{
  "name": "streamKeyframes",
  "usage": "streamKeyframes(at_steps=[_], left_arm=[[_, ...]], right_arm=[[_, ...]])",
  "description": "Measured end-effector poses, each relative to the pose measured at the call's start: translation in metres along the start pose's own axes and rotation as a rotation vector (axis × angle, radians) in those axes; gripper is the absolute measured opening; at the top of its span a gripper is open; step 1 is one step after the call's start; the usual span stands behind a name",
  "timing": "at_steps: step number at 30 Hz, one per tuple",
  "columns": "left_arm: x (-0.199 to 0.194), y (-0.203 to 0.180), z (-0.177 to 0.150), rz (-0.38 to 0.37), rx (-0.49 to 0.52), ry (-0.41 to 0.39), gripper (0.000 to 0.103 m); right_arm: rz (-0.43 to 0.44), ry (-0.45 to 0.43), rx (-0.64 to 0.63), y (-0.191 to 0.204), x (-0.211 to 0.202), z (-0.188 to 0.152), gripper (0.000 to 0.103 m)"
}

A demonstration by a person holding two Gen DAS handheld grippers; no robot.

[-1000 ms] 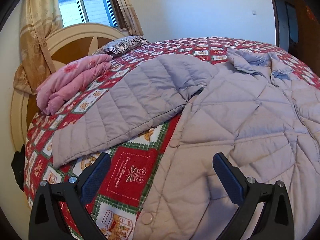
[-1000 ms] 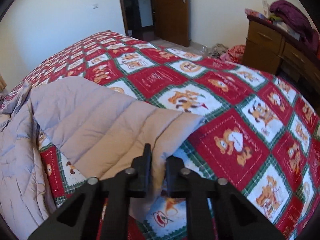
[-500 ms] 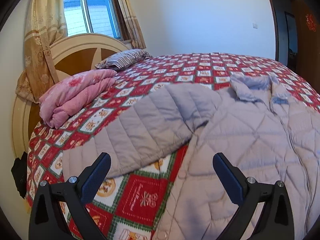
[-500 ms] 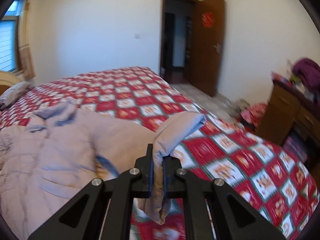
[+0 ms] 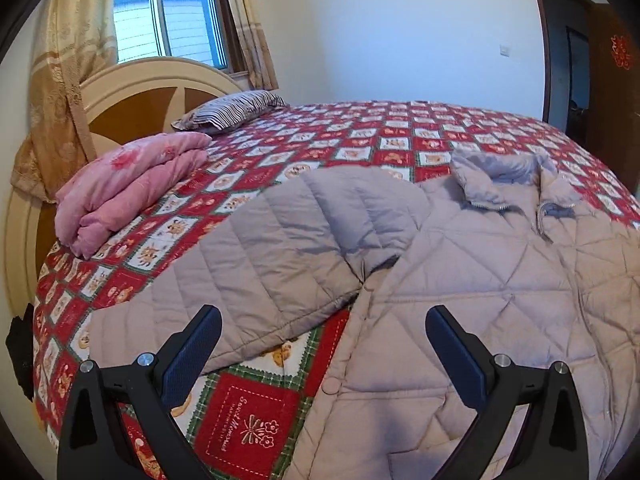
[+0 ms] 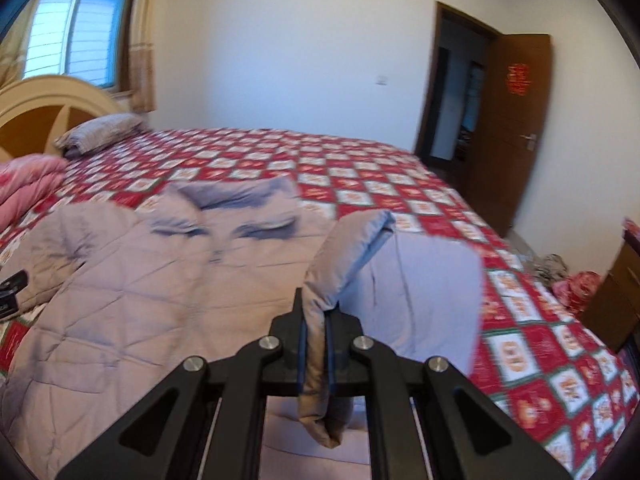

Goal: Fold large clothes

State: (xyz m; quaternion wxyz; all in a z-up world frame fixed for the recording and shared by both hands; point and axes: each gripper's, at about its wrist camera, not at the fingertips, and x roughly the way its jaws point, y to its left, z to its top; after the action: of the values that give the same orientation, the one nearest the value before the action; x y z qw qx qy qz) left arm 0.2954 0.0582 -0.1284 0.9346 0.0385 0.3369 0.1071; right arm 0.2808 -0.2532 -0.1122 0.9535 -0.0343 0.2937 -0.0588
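A pale grey-beige quilted jacket [image 5: 480, 280] lies front up on the bed, collar toward the far side. Its left sleeve [image 5: 260, 264] stretches out flat over the bedspread. My left gripper [image 5: 320, 344] is open and empty, hovering above the gap between that sleeve and the jacket body. In the right wrist view my right gripper [image 6: 316, 344] is shut on the cuff of the other sleeve [image 6: 348, 248] and holds it lifted over the jacket body [image 6: 160, 288]. The cuff end hangs down between the fingers.
The bed has a red, white and green patchwork bedspread [image 5: 400, 140]. A folded pink quilt [image 5: 128, 184] and a striped pillow [image 5: 232, 110] lie by the headboard [image 5: 132, 92]. An open door [image 6: 508, 128] and a wooden dresser [image 6: 616, 300] stand to the right of the bed.
My right gripper has lifted the sleeve cuff off the bedspread and carried it left over the jacket body. My left gripper has drawn back and tilted up a little, still open.
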Motion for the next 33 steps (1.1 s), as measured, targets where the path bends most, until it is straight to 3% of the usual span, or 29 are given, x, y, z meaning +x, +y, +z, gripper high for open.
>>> streamKeyframes(at_steps=[6, 9, 11, 16, 19, 24, 27, 31, 32, 33], left_arm=[[0.013, 0.003, -0.008, 0.030, 0.024, 0.046, 0.102], [0.014, 0.007, -0.004, 0.067, 0.025, 0.058, 0.102], [0.013, 0.006, 0.002, 0.054, 0.003, 0.071, 0.102], [-0.009, -0.034, 0.016, -0.018, 0.030, 0.039, 0.102], [-0.025, -0.074, 0.020, -0.129, 0.063, 0.038, 0.102], [-0.044, -0.152, 0.018, -0.248, 0.146, 0.049, 0.102], [-0.051, -0.203, 0.016, -0.350, 0.177, 0.074, 0.102], [-0.048, -0.259, 0.009, -0.439, 0.240, 0.113, 0.100], [-0.045, -0.272, 0.006, -0.459, 0.253, 0.112, 0.074], [-0.040, -0.284, 0.003, -0.501, 0.268, 0.137, 0.016]], right_arm=[[0.102, 0.060, -0.041, 0.044, 0.028, -0.016, 0.014], [0.160, 0.084, -0.041, 0.047, 0.022, -0.024, 0.043], [0.194, 0.079, -0.041, 0.045, 0.010, -0.028, 0.063], [0.166, 0.059, -0.048, 0.016, -0.022, -0.044, 0.064], [0.133, 0.056, 0.030, -0.016, -0.031, -0.049, 0.067], [-0.064, 0.081, 0.109, -0.069, -0.027, -0.061, 0.070], [-0.079, 0.086, 0.184, -0.093, -0.027, -0.066, 0.070], [-0.097, 0.100, 0.162, -0.096, -0.023, -0.074, 0.071], [-0.101, 0.107, 0.161, -0.099, -0.024, -0.077, 0.071], [-0.105, 0.113, 0.165, -0.100, -0.023, -0.080, 0.071]])
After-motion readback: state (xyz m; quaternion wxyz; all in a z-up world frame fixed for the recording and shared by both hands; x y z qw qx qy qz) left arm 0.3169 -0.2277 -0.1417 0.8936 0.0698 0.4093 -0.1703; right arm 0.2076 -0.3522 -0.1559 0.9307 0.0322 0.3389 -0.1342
